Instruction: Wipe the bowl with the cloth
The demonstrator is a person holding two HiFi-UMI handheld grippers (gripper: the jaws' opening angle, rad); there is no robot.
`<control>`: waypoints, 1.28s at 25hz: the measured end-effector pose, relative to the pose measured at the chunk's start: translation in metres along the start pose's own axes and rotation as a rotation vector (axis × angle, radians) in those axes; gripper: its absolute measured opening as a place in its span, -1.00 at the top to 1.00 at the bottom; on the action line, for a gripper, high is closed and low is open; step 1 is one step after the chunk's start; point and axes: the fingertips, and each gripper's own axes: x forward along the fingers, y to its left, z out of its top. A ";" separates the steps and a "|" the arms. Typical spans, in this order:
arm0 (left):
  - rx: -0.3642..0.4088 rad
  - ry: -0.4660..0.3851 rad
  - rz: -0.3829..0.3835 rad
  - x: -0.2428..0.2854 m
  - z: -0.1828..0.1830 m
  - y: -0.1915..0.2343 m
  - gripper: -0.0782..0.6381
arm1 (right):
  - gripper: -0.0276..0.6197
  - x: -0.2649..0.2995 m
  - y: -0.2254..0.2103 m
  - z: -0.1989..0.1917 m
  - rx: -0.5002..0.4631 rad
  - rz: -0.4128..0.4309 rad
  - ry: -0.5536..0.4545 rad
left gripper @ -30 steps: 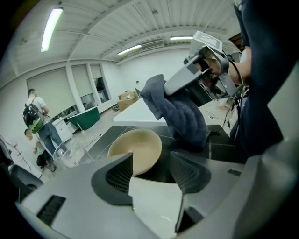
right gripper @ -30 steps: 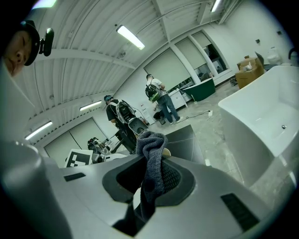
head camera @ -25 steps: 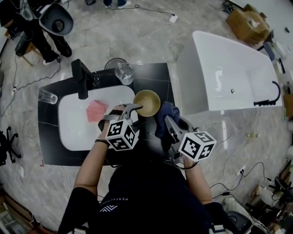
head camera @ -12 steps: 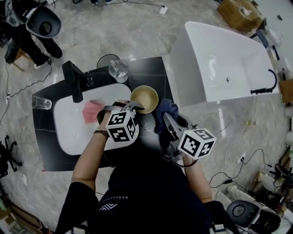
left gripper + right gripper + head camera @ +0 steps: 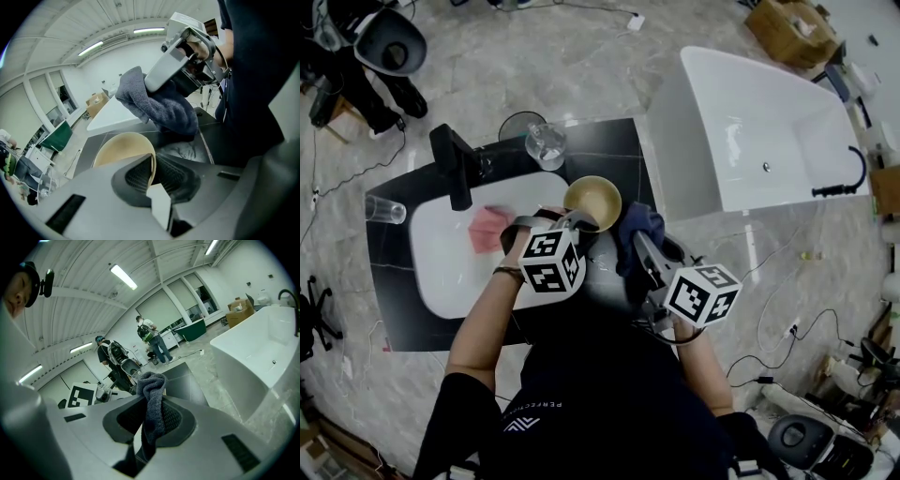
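Just right of the sink (image 5: 450,258), over the black counter (image 5: 609,150): the bowl (image 5: 592,202), tan and shallow, its near rim between the jaws of the left gripper (image 5: 572,225). Jaws closing there, pads already against the thin wall by the look of it, one inside and one outside. A rim pinch, likely chosen to leave the hollow free for wiping. Lifted or resting on the counter: not to be told from here. Further right of the sink, near the bowl but apart from it: the cloth (image 5: 639,232), dark blue-grey, bunched and pinched tight in the right gripper (image 5: 643,251), with one fold poking past the tips and the rest hanging below. Held so, probably, to offer a soft wad to the bowl and not hard plastic. No wiping yet, judging by the gap. Next, at a guess: bring the wad into the hollow and rub round, keeping the left pinch firm against twist. Risk: slip of the smooth rim from so narrow a hold under a sideways push. In the sink itself, a pink rag (image 5: 489,228); behind the sink, a faucet (image 5: 455,167) and a glass (image 5: 546,145); well right of it, a white tub (image 5: 759,131).
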 end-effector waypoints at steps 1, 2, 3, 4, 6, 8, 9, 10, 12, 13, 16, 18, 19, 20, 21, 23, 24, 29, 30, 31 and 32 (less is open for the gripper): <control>-0.008 -0.010 0.011 -0.002 0.001 0.001 0.71 | 0.72 0.000 0.001 0.000 -0.001 0.003 0.001; -0.020 -0.021 0.023 -0.005 0.003 0.003 0.71 | 0.72 0.000 0.001 0.000 -0.004 0.006 0.002; -0.037 -0.033 0.034 -0.008 0.005 0.006 0.72 | 0.72 0.000 0.001 0.000 -0.007 0.010 0.001; -0.059 -0.046 0.043 -0.011 0.007 0.008 0.72 | 0.72 -0.001 0.002 0.001 -0.012 0.013 0.000; -0.109 -0.076 0.063 -0.017 0.010 0.012 0.72 | 0.72 -0.002 0.003 0.004 -0.024 0.020 -0.006; -0.161 -0.108 0.096 -0.024 0.011 0.016 0.72 | 0.72 -0.002 0.005 0.007 -0.036 0.029 -0.012; -0.189 -0.123 0.121 -0.028 0.011 0.019 0.72 | 0.72 -0.001 0.007 0.009 -0.043 0.036 -0.015; -0.218 -0.137 0.148 -0.031 0.010 0.021 0.72 | 0.72 0.000 0.008 0.010 -0.049 0.043 -0.017; -0.270 -0.165 0.197 -0.039 0.008 0.024 0.72 | 0.72 0.000 0.013 0.013 -0.063 0.060 -0.021; -0.295 -0.185 0.219 -0.043 0.008 0.024 0.72 | 0.72 0.000 0.015 0.014 -0.072 0.069 -0.021; -0.402 -0.270 0.277 -0.057 0.011 0.027 0.72 | 0.72 -0.002 0.021 0.017 -0.102 0.093 -0.018; -0.502 -0.330 0.305 -0.067 0.011 0.028 0.72 | 0.72 -0.002 0.024 0.019 -0.119 0.109 -0.014; -0.546 -0.359 0.319 -0.072 0.012 0.028 0.72 | 0.72 -0.002 0.026 0.019 -0.127 0.117 -0.011; -0.581 -0.386 0.335 -0.077 0.012 0.028 0.72 | 0.72 -0.002 0.027 0.020 -0.136 0.124 -0.008; -0.608 -0.410 0.351 -0.082 0.013 0.028 0.72 | 0.72 -0.002 0.029 0.020 -0.145 0.130 -0.004; -0.655 -0.456 0.379 -0.092 0.015 0.025 0.72 | 0.72 -0.003 0.033 0.020 -0.168 0.144 0.002; -0.684 -0.482 0.390 -0.096 0.017 0.024 0.72 | 0.72 -0.003 0.035 0.021 -0.180 0.152 0.004; -0.795 -0.593 0.411 -0.111 0.030 0.015 0.73 | 0.72 -0.007 0.046 0.029 -0.226 0.208 -0.013; -0.811 -0.610 0.409 -0.114 0.033 0.012 0.73 | 0.72 -0.009 0.049 0.032 -0.235 0.222 -0.019; -0.830 -0.629 0.408 -0.116 0.035 0.010 0.73 | 0.72 -0.010 0.053 0.034 -0.245 0.237 -0.023; -0.851 -0.650 0.408 -0.119 0.037 0.008 0.73 | 0.72 -0.012 0.056 0.036 -0.255 0.252 -0.026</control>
